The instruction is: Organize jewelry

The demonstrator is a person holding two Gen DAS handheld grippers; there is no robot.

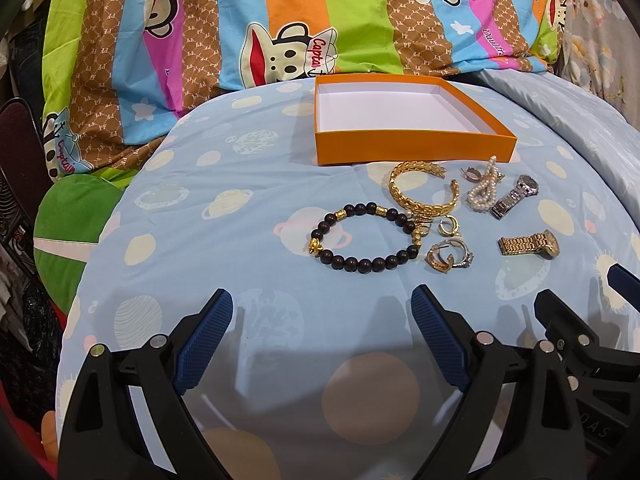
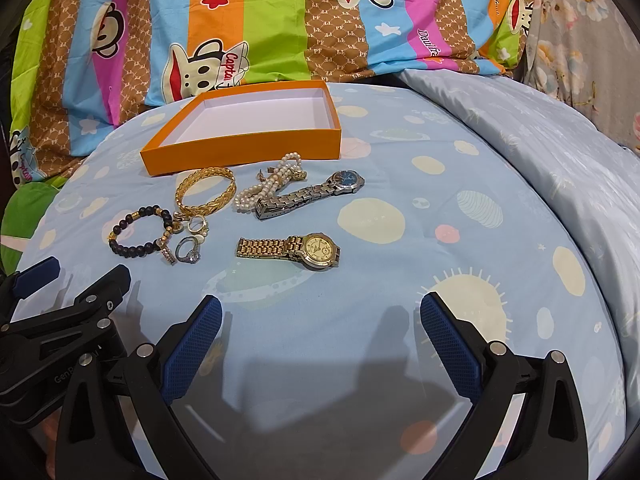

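An empty orange box (image 1: 412, 144) (image 2: 244, 152) with a white inside sits at the back of the blue bed sheet. In front of it lie a dark bead bracelet (image 1: 362, 236) (image 2: 138, 232), a gold bangle (image 1: 420, 192) (image 2: 206, 196), a pearl strand (image 1: 484, 188) (image 2: 266, 184), a silver watch (image 1: 516, 196) (image 2: 312, 194), a gold watch (image 1: 530, 242) (image 2: 292, 250) and several rings (image 1: 450, 252) (image 2: 190, 250). My left gripper (image 1: 322, 320) is open, near the bead bracelet. My right gripper (image 2: 320, 324) is open, near the gold watch.
A striped cartoon-monkey blanket (image 1: 280, 20) (image 2: 280, 20) hangs behind the box. A rumpled pale blue quilt (image 2: 540, 152) lies at the right. A green cushion (image 1: 76, 224) sits at the left edge. Each gripper shows at the side of the other's view.
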